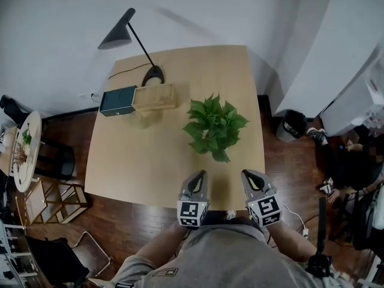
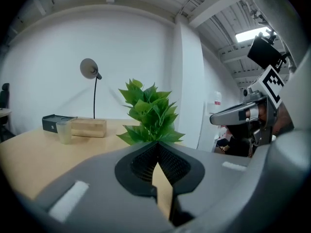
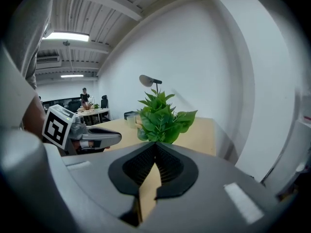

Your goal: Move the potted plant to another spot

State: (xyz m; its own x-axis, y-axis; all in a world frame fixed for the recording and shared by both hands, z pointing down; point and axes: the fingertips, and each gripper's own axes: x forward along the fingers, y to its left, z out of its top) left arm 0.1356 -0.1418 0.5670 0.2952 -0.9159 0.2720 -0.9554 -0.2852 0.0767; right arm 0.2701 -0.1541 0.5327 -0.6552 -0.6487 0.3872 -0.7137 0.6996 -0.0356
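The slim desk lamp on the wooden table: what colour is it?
Black. The slim desk lamp shows best in the head view.

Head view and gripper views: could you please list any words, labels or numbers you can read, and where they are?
No text is readable in any view.
Left gripper and right gripper: only black-and-white square marker patterns, no letters.
Patch on the person's clothing: too small to read.
Dark box on the table: no legible print.

Looks like an office: pale wooden surface [image 1: 132, 155] with black desk lamp [image 1: 118, 36] at upper left, strip lights [image 3: 68, 35] on bare ceiling [image 3: 97, 11], more desks [image 3: 90, 112] and chairs [image 3: 104, 102] beyond
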